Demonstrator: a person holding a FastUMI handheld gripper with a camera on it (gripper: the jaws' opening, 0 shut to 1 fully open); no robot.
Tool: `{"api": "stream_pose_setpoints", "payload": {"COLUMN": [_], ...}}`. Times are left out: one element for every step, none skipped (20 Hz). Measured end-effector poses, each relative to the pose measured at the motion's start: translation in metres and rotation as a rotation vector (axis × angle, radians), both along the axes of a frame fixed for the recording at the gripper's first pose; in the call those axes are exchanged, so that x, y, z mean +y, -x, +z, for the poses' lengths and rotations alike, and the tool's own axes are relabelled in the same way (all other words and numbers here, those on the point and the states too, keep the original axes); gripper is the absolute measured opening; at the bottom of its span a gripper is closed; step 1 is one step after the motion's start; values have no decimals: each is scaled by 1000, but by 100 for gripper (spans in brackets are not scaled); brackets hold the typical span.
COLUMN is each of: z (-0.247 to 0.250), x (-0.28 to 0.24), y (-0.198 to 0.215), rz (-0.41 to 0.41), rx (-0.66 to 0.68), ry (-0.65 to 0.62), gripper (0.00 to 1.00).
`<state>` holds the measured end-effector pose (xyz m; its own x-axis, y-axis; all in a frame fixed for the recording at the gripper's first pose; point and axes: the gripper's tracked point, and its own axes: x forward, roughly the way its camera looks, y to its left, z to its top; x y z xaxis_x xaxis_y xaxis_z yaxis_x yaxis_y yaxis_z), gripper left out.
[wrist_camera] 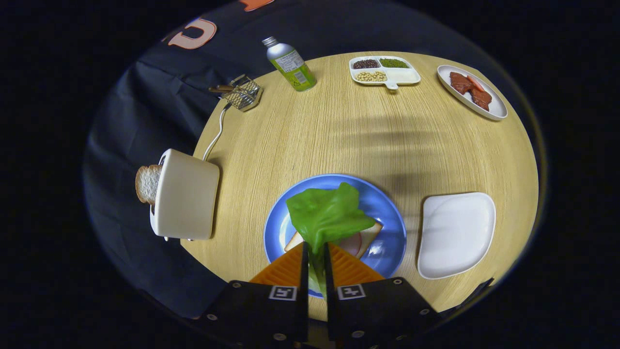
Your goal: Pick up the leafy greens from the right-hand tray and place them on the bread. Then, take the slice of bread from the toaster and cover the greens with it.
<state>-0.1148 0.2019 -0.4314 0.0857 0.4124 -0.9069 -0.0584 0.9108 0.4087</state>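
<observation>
Lettuce point(327, 213) hangs pinched by its stalk between our two fingers, the leaf fanning out just ahead of the gripper point(316, 257) and running lengthwise straight forward along them. We read the fingers as pressed together on the stalk, with only a thin gap left for it. Directly under the leaf lies the bread point(372, 233) on the blue plate point(392, 218), a pale pink slice of meat point(352, 244) showing on top of it. So the relation that matters is vertical: the leaf is already over its target, though we cannot tell whether its far edge touches the bread or hovers clear. In our judgement the next move is a short lowering and a release, with the leaf's wide end kept over the bread and off the bare plate.

Beside the plate on the right sits the white tray point(455, 235), now bare. To the left stands the toaster point(186, 201), with the second slice of bread point(147, 183) poking from its slot; our path to it looks open. Far across the table point(339, 131) stand a bottle point(290, 65), a wire basket point(243, 93), a divided dish of beans point(385, 71) and a plate of red meat point(471, 91), all well apart from our work.
</observation>
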Motion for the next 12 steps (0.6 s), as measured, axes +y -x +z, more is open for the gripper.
{"api": "stream_pose_setpoints", "payload": {"z": [-2, -3, -5, -6, -6, -4, -1, 3, 9, 16, 24, 32], "x": [-1, -1, -2, -3, -2, -2, -1, 0, 4, 9, 15, 22], "y": [-2, -4, -3, -3, -2, -4, -5, -8, -9, -12, -15, -20], "rz": [-1, -1, 4, 7, 10, 12, 17, 24, 27, 23, 19, 19], "rx": [-7, -13, -11, -8, -7, -13, -26, -36, -44, -46, -49, -63], "ry": [12, 23, 35, 48, 54, 62, 69, 76, 73, 64, 49, 37], "gripper": [24, 36, 42, 48, 50, 55, 57, 61, 62, 67, 70, 73]}}
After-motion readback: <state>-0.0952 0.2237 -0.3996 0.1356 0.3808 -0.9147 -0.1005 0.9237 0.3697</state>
